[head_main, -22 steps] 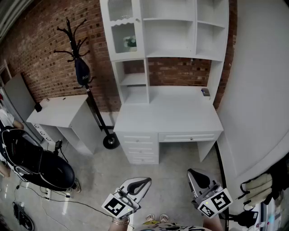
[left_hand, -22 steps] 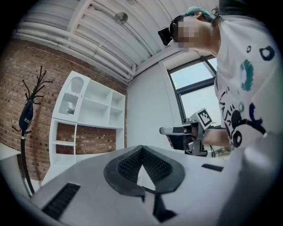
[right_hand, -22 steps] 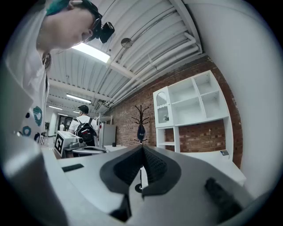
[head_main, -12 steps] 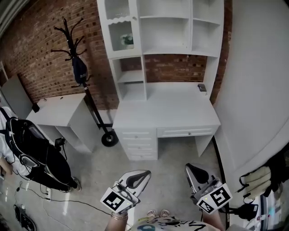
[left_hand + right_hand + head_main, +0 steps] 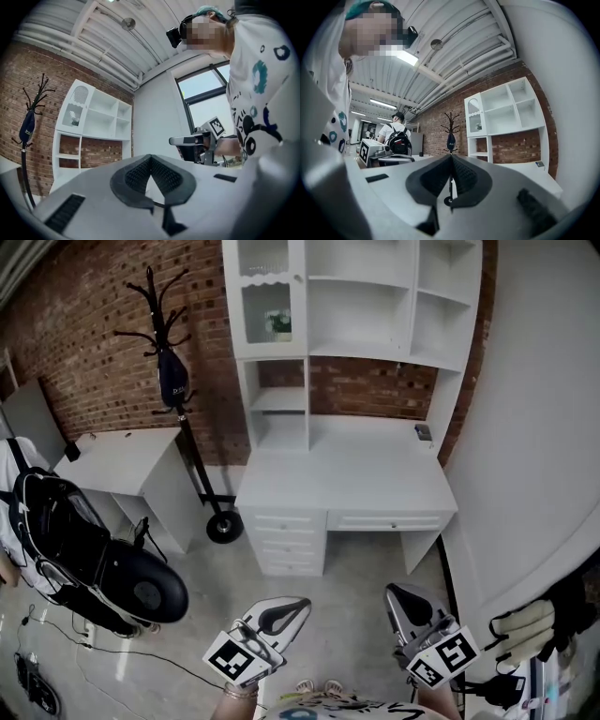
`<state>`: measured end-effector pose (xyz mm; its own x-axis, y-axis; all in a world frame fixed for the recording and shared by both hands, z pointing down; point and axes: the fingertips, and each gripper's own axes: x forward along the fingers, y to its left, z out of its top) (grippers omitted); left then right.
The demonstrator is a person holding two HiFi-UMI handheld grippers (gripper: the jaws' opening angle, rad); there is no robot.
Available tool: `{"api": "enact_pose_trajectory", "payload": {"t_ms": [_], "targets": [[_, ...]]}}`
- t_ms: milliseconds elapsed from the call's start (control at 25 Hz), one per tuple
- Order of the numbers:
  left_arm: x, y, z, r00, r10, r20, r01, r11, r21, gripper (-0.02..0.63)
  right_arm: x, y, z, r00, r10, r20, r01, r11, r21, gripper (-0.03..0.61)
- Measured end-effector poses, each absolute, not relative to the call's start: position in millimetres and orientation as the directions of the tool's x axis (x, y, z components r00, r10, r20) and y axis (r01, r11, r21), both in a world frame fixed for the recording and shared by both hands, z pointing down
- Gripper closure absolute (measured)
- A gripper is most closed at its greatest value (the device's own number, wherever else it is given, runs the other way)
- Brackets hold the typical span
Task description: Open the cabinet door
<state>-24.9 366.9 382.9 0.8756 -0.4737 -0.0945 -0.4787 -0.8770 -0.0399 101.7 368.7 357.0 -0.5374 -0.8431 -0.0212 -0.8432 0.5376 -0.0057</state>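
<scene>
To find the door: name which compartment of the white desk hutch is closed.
The top-left one, behind the white glass-panelled door; the others are open shelves.

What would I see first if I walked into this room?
The big white desk with shelves stands out against the red brick wall, with a little glass cabinet door at its top left. Just left of it stands a spiky black coat stand. At the bottom, the left claw and right claw are both shut and empty, well short of the desk.
</scene>
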Motion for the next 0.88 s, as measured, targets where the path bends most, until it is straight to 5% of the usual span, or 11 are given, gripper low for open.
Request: {"api": "enact_pose_trajectory", "payload": {"t_ms": [520,880], "targets": [[-41,360,389,0.922,-0.369,-0.115,-0.376,-0.925,-0.045,0.600,67,359,349,-0.583,-0.808,-0.085,-0.812,0.583,0.025,0.549],[-62,328,408,0.886,-0.446,-0.127,-0.451,-0.893,-0.009,0.600,63,334,368,-0.565,-0.819,-0.095,-0.822,0.569,-0.022,0.548]]}}
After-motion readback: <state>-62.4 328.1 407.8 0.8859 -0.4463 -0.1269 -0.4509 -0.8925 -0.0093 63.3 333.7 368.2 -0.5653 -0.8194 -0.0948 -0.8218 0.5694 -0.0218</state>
